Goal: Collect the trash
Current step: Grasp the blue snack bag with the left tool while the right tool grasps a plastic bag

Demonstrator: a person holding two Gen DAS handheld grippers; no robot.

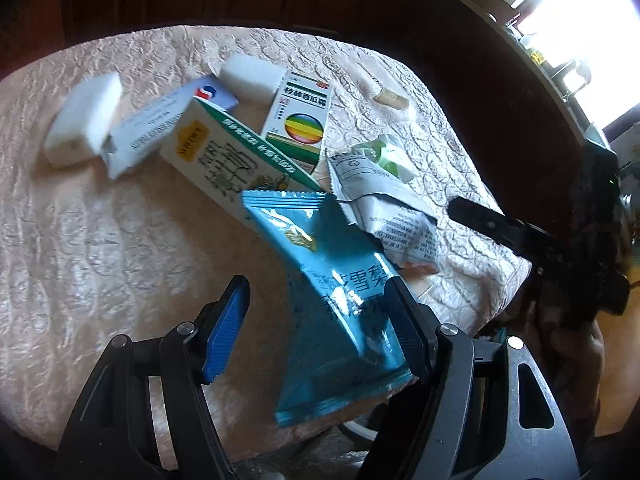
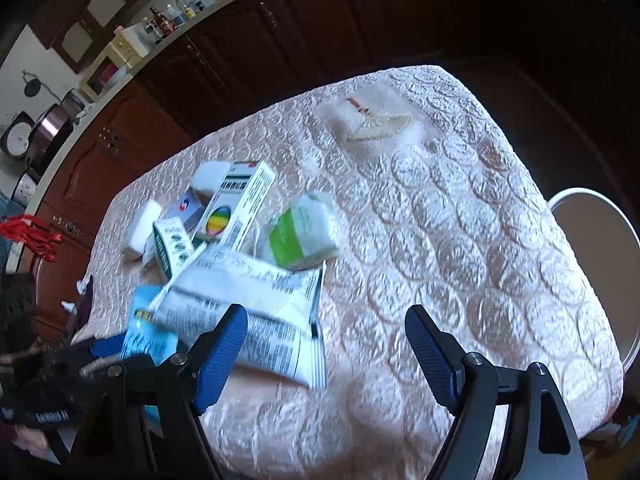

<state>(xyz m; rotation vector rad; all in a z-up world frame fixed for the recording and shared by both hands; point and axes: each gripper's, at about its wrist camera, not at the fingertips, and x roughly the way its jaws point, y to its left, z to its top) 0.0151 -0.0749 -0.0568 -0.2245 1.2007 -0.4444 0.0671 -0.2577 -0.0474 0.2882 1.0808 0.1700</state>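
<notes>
Left gripper (image 1: 316,320) low over the near table edge, jaws spread wide, nothing pinched. The blue snack bag (image 1: 340,312) lies between them, tight against the inner pad on one side, a clear gap on the other. Bag looks empty or nearly so: thin glossy film, light, slippery, likely to crumple. Best hold, I judge, is across the flat middle, or the crimped seam if the film slides.

Right gripper (image 2: 326,344) also spread and empty, hovering over bare tablecloth (image 2: 460,240) just beside the white printed wrapper (image 2: 248,312). That wrapper is limp and sheet-like, partly overlapping the blue bag; an edge pinch should lift it.

Further in, the green-and-white pack (image 2: 304,232) looks soft and squashy.

Behind it, the stiff cartons: yellow-and-green carton (image 1: 224,160), rainbow-disc box (image 1: 300,120), a blue-and-white box (image 1: 172,120). Light, rigid, grip across narrow faces.

Two white blocks (image 1: 84,120) beyond; material unclear.

Farthest, a pale scrap (image 2: 380,124) lying flat, well apart from the heap.
</notes>
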